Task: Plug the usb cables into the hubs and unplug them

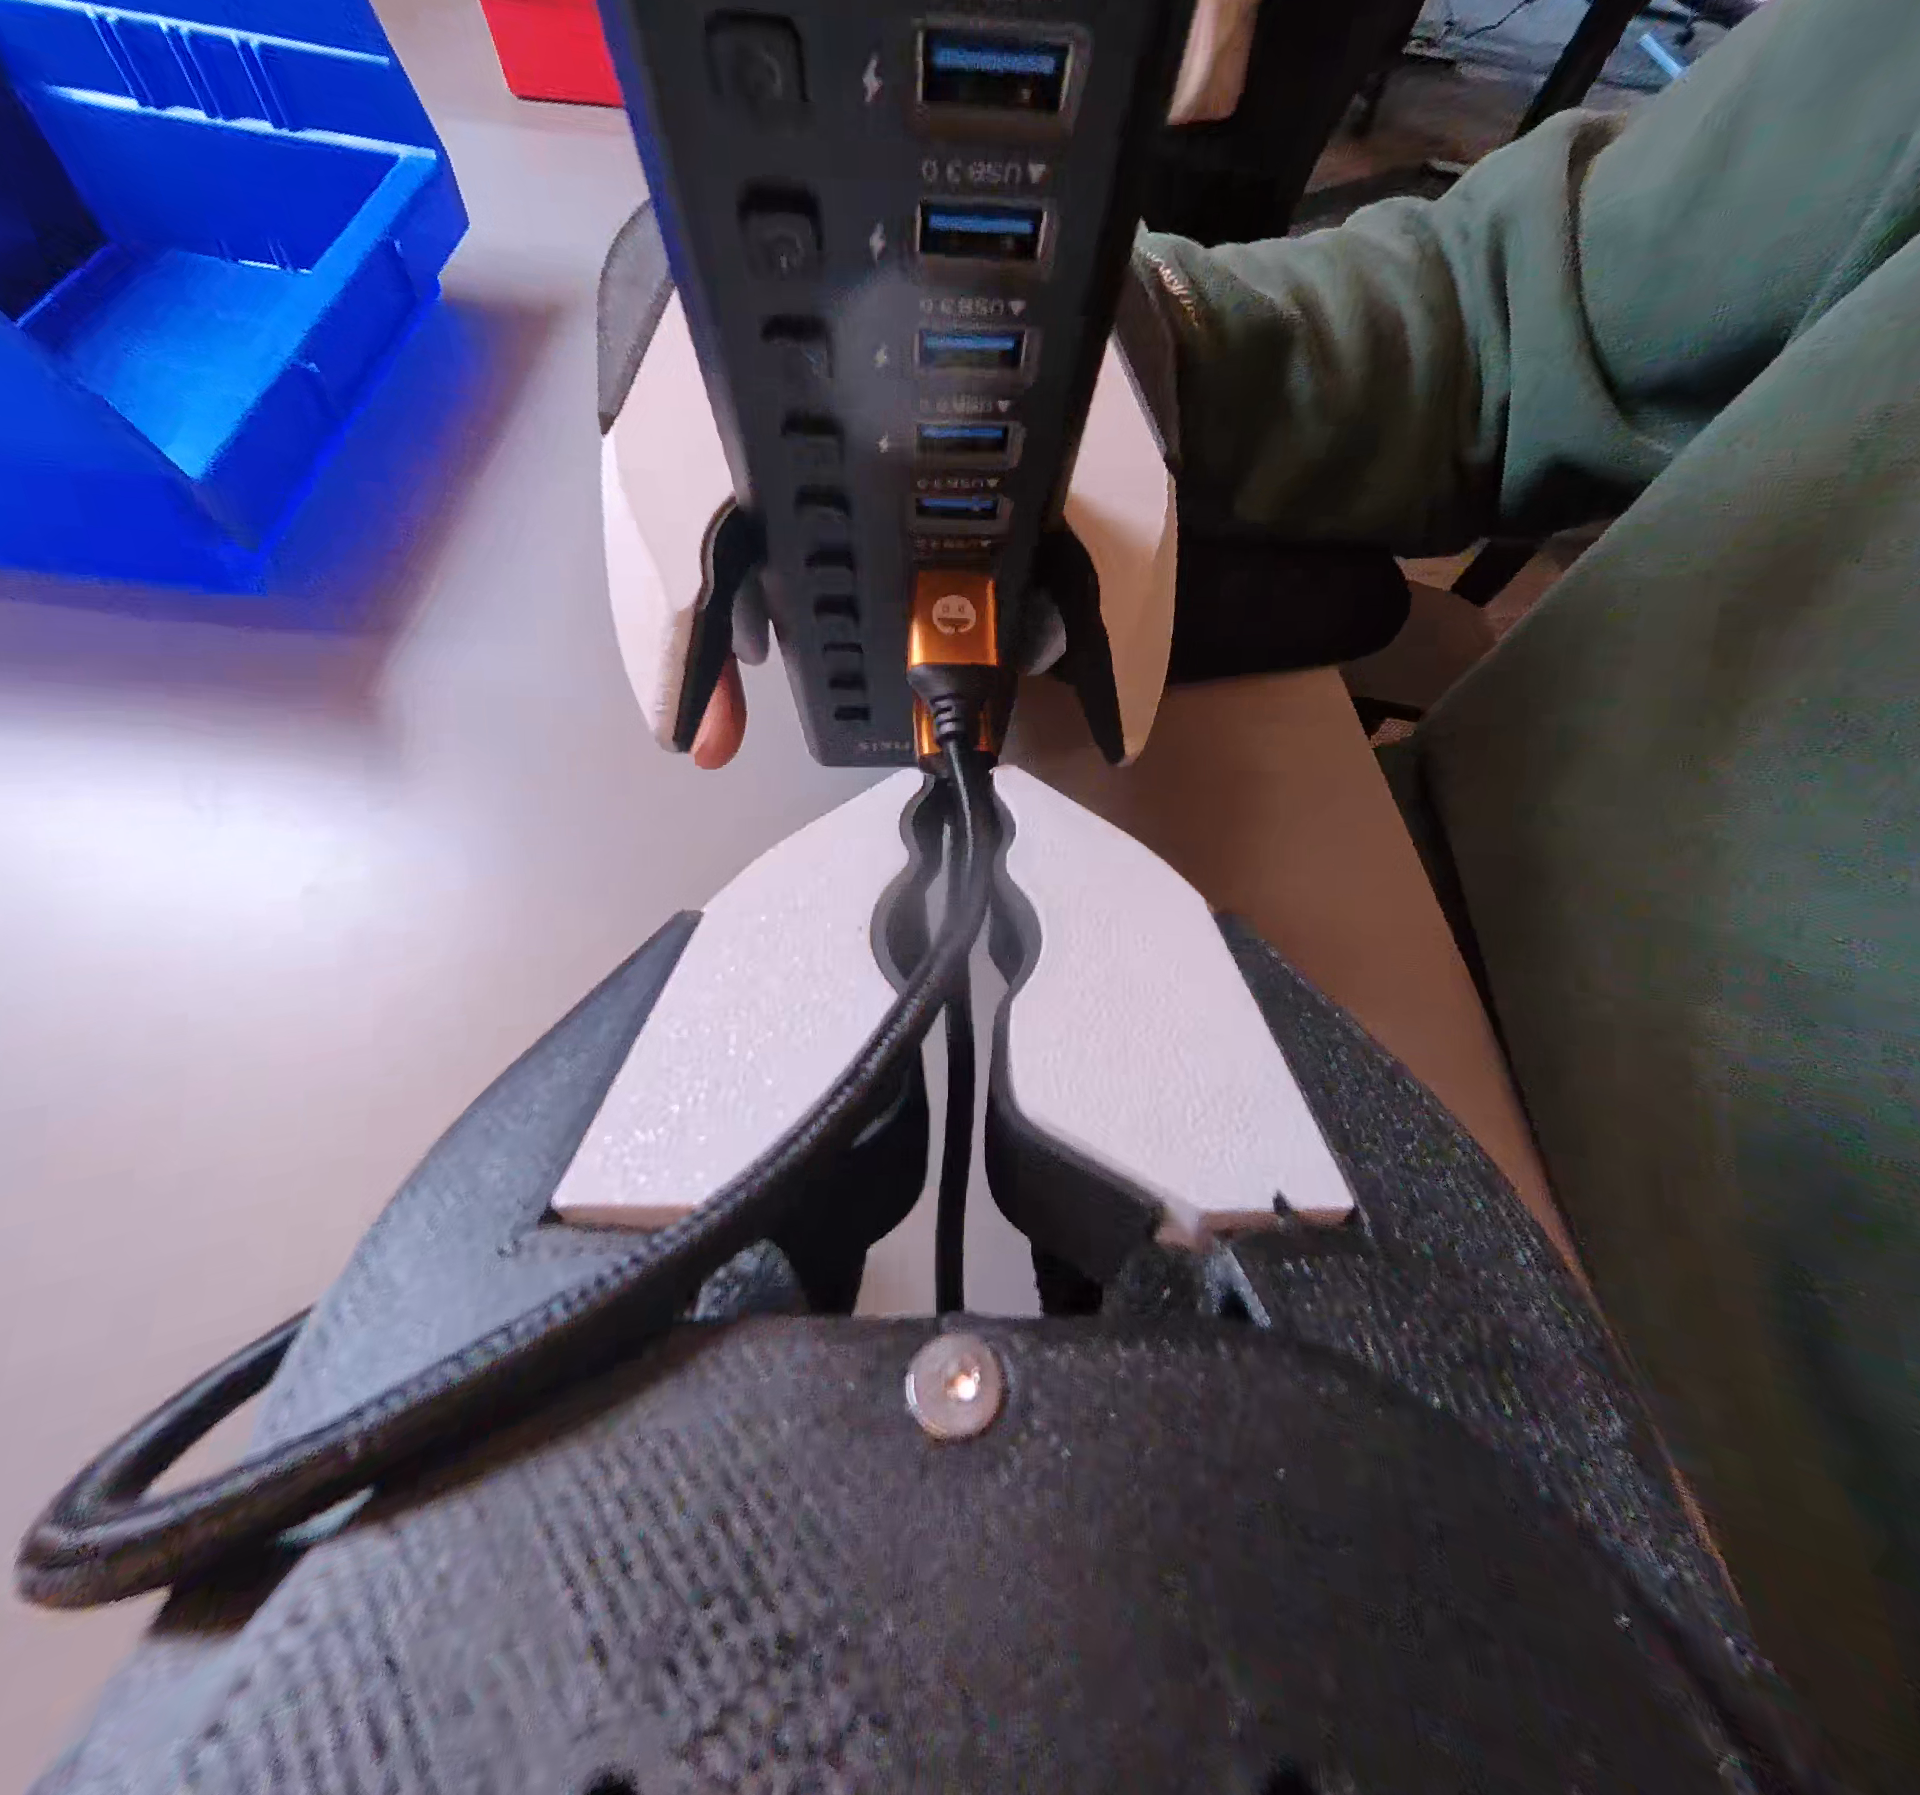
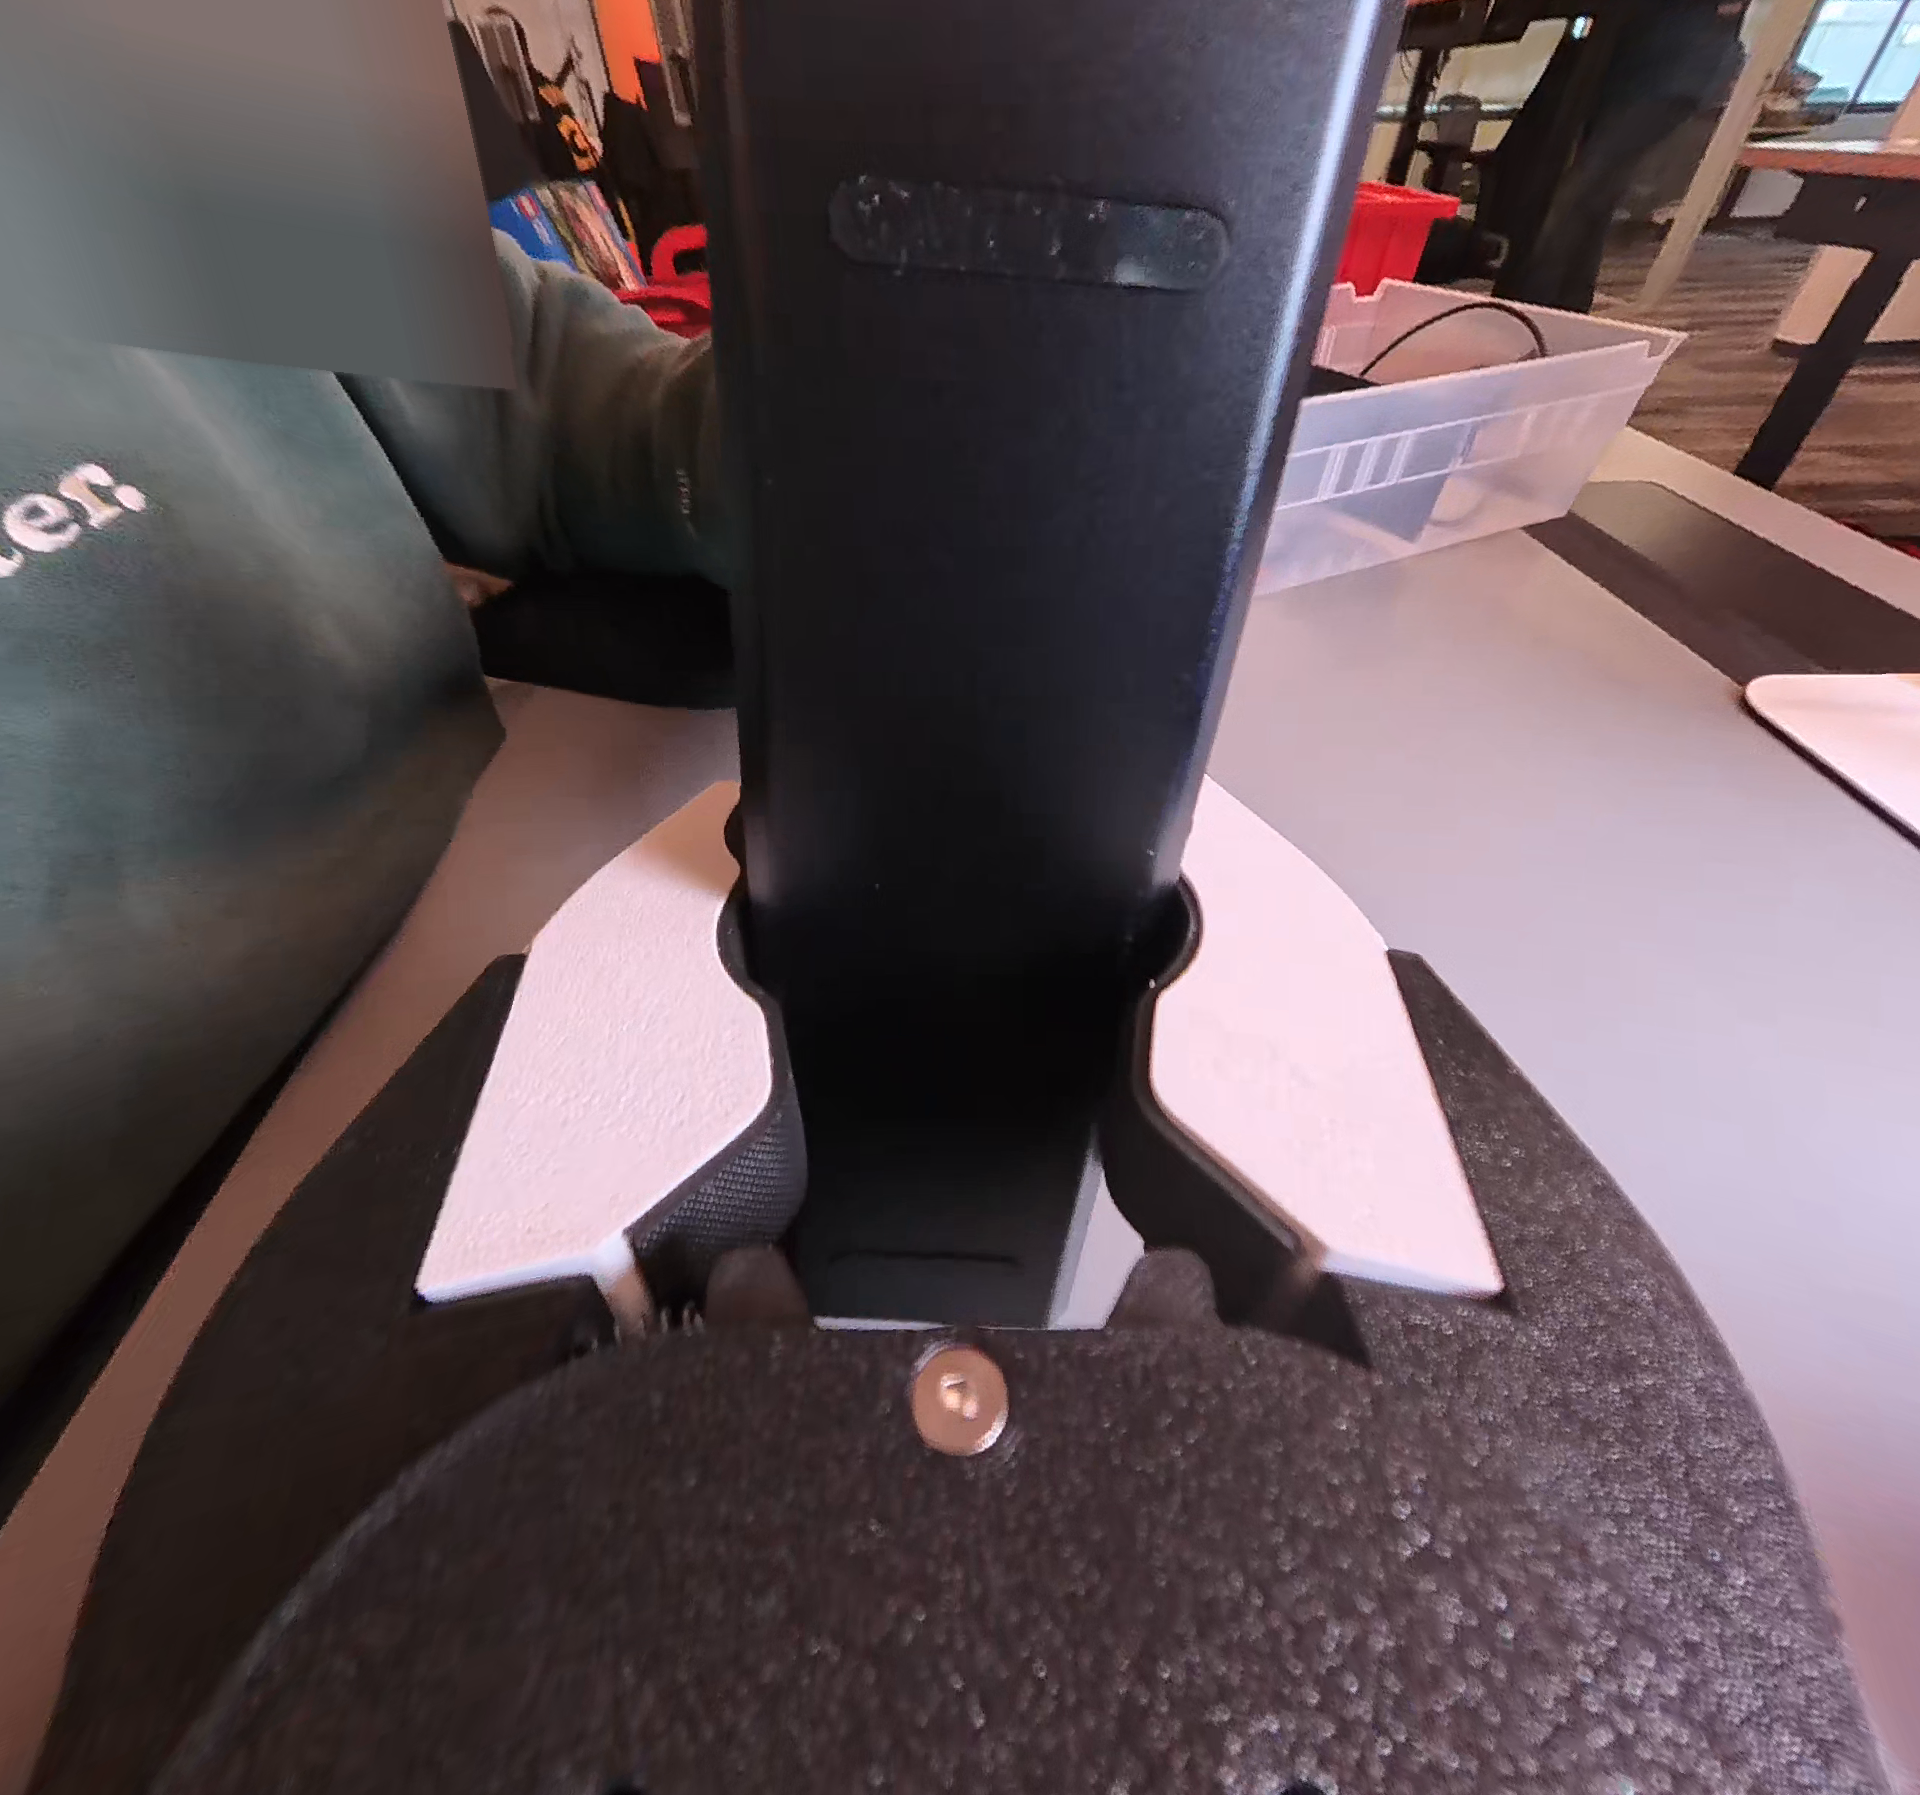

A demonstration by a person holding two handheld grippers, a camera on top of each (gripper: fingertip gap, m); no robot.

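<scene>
The left gripper [image 1: 956,810] clamps two black braided cables [image 1: 940,956] at six o'clock below the long black multi-port hub [image 1: 883,291]; the right gripper [image 2: 961,924] clamps that hub

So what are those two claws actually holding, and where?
The right gripper clamps the black USB hub across its lower end. The left gripper pinches the black cable behind its orange plug.
</scene>
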